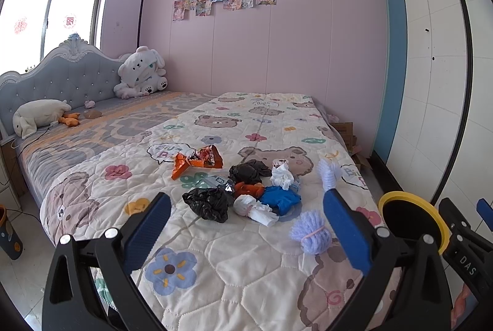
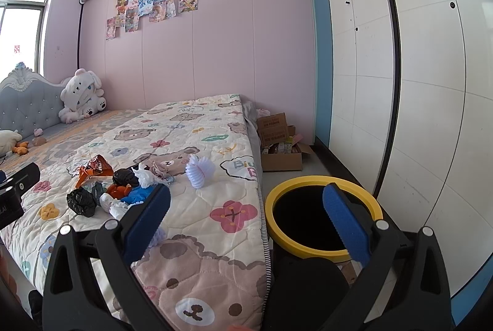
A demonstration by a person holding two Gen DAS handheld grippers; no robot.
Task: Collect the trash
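I see the pile of crumpled black, white and blue trash (image 1: 243, 195) dead ahead of my empty, spread left gripper (image 1: 246, 226), while my right gripper (image 2: 246, 223), also agape, hangs nearer the yellow-rimmed round bin (image 2: 323, 217).

Left gripper (image 1: 246, 226) and right gripper (image 2: 246, 223), both spread wide, nothing between their fingers.

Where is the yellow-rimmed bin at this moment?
The yellow-rimmed bin stands on the floor beside the foot corner of the bed, in front of the white wardrobe; in the right wrist view it lies between the open jaws.
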